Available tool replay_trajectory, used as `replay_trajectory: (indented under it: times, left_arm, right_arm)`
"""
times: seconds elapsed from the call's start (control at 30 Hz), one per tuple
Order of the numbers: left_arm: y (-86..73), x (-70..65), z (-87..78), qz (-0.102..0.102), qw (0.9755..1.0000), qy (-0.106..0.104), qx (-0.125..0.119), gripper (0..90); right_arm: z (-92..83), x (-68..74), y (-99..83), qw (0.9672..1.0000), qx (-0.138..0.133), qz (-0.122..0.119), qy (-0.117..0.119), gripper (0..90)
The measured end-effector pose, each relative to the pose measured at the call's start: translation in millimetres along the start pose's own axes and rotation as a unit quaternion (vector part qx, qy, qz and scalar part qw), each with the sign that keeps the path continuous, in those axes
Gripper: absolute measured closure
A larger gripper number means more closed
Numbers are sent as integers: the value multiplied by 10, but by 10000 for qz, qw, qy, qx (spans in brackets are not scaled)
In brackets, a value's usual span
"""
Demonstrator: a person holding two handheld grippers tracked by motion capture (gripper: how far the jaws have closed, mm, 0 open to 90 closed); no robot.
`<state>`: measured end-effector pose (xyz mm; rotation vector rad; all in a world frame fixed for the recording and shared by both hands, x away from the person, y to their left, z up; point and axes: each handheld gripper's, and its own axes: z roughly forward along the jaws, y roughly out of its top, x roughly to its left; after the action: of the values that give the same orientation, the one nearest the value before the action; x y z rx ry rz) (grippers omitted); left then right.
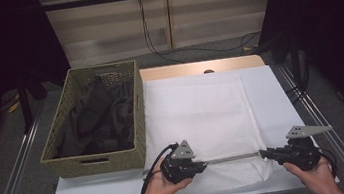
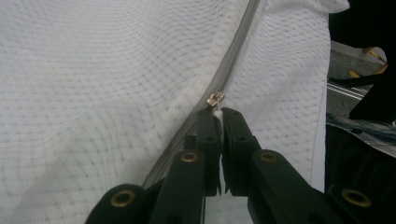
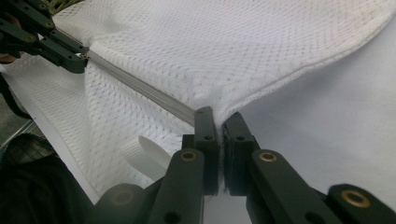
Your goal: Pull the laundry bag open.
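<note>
Zipper (image 1: 231, 158) runs straight across the bench between claws: left claw (image 2: 219, 112) pinches the pull tab (image 2: 215, 99), right claw (image 3: 218, 120) clamps the mesh bag (image 3: 224, 51) end.

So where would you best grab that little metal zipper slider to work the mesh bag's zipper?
By its pull tab: the left gripper is shut on it just behind the zipper slider, coming in along the zipper, in line with the track, while the right gripper pins the bag's corner.

Both grippers (image 1: 204, 164) (image 1: 264, 154) clamped, level.
</note>
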<state>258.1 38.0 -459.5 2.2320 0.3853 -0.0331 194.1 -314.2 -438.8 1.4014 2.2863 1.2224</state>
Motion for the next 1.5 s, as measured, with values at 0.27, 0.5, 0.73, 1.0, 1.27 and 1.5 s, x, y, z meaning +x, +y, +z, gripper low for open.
replay_trajectory:
  times: [0.27,0.5,0.73,1.0,1.27,1.5]
  left_arm:
    - [-16,12,-60,-16,10000,22,20,866]
    - [-62,35,-113,-91,9999,64,-10,866]
    - [-73,28,-139,-57,10000,67,-26,866]
    - [-101,48,-202,-113,9998,118,-58,867]
    - [-158,67,-283,-217,9996,169,-94,866]
    - [-201,83,-376,-232,9995,212,-98,866]
  right_arm:
    - [-3,1,1,10000,-4,-12,0,864]
    - [-13,-16,-3,10000,-39,-53,-16,864]
    - [-19,-10,-3,10000,-21,-23,10,864]
    - [-26,-9,-10,10000,-17,-9,-6,864]
    - [-27,-23,-14,10000,-29,7,-17,864]
    - [-28,-19,-15,10000,-39,-1,-22,864]
